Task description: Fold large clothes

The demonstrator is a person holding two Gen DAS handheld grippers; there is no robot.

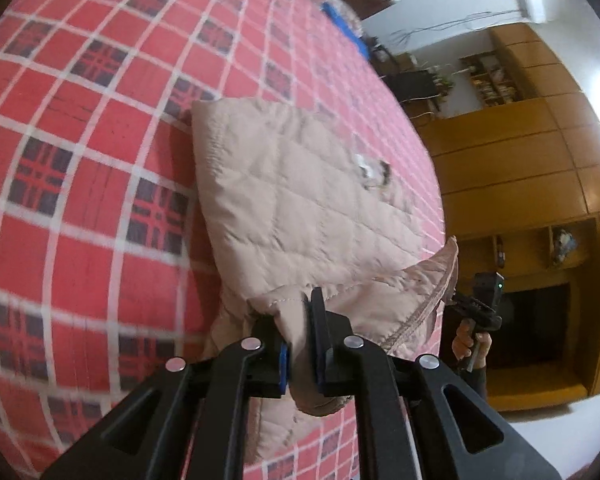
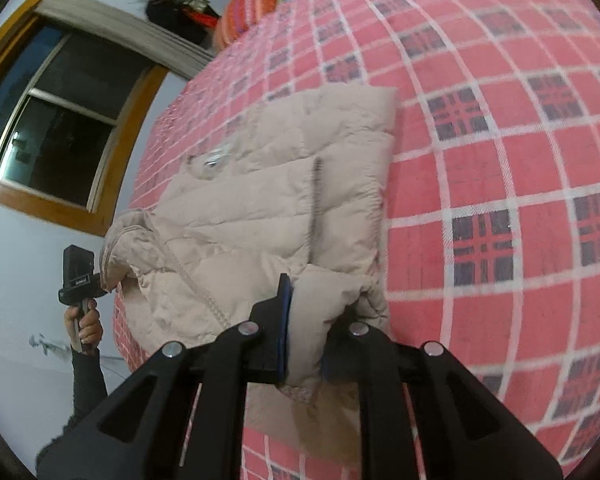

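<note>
A beige quilted jacket (image 1: 292, 200) lies on a bed with a red plaid cover (image 1: 80, 140), its near end lifted off the bed. My left gripper (image 1: 298, 320) is shut on a bunched fold of that near edge. In the right wrist view the same jacket (image 2: 268, 208) shows a dark zipper line (image 2: 316, 196) down its middle, and my right gripper (image 2: 308, 312) is shut on another padded fold of its near edge. Each view shows the other gripper at the jacket's far corner: the right one (image 1: 476, 304) and the left one (image 2: 78, 276), each held by a hand.
The plaid cover (image 2: 500, 160) spreads wide around the jacket. Wooden cabinets and shelves (image 1: 540, 160) stand beyond one side of the bed. A dark window with a wooden frame (image 2: 60, 120) is on the other side. An orange striped pillow (image 2: 248, 4) rests at the bed's far end.
</note>
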